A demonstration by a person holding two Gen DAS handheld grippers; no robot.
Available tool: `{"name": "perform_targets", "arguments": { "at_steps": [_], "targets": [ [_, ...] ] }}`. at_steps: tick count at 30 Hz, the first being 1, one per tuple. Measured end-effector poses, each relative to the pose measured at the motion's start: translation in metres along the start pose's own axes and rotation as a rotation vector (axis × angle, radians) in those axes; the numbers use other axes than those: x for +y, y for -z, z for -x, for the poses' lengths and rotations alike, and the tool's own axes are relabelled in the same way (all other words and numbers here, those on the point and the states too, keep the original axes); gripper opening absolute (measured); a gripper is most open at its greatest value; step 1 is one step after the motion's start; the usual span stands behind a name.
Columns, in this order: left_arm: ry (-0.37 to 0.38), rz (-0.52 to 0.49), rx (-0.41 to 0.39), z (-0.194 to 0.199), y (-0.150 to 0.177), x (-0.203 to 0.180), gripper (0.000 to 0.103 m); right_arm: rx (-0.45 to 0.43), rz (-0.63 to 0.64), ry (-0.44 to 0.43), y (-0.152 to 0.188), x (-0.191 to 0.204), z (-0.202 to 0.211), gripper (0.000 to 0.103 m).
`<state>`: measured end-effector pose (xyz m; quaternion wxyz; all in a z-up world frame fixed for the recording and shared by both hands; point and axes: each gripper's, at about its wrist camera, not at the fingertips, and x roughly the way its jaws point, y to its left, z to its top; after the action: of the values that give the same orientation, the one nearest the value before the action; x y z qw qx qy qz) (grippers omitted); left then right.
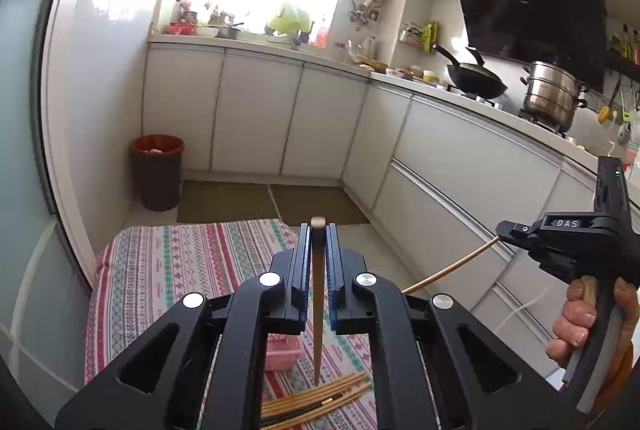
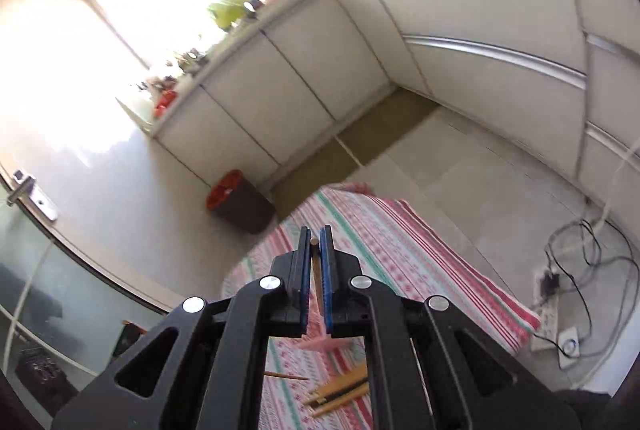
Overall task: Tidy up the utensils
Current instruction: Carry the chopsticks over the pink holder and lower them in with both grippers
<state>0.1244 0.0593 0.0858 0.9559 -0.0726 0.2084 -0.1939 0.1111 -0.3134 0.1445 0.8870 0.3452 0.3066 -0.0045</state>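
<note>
Nearest the left wrist camera, the left gripper (image 1: 319, 230) had its blue-padded jaws clamped on a single brown chopstick (image 1: 318, 310), which ran from its blunt end between the fingertips down toward six o'clock. Below it, at six o'clock, a loose pile of chopsticks (image 1: 316, 400) lay on a striped cloth (image 1: 168, 270), just beside a small pink basket (image 1: 282, 352).

At three o'clock in that view, a hand (image 1: 588, 318) held the right gripper (image 1: 504, 230), whose jaws were pinched on a lighter chopstick (image 1: 452, 264) slanting down toward five o'clock. The right wrist view confirmed that grip: a thin stick (image 2: 317, 282) sat between nearly touching pads, with the pile and the blurred basket below.

Farther off, at nine o'clock, a dark bin with a red liner (image 1: 157, 172) stood against white cabinets (image 1: 256, 114). A wok (image 1: 474, 76) and a steel pot (image 1: 554, 96) sat on the stove around two o'clock.

Each stick seemed held only near one end, so a quick swing could lever it loose or twist it in the pads. The two sticks might also collide over the basket and drop outside it.
</note>
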Motion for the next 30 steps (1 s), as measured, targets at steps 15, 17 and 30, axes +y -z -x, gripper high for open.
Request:
{"name": "perform_targets", "arguments": {
  "at_steps": [15,17,30],
  "targets": [
    [-0.136,0.101,0.035,-0.053,-0.006,0.06,0.008,0.087,0.051,-0.108,0.0,0.025,-0.093,0.005],
    [-0.192,0.168,0.115,-0.065,-0.001,0.087,0.03,0.095,0.042,-0.118,0.0,0.022,-0.098,0.005],
    [-0.307,0.2,0.881,-0.238,0.161,0.176,0.046,0.117,-0.002,-0.145,-0.012,0.008,-0.107,0.005]
  ]
}}
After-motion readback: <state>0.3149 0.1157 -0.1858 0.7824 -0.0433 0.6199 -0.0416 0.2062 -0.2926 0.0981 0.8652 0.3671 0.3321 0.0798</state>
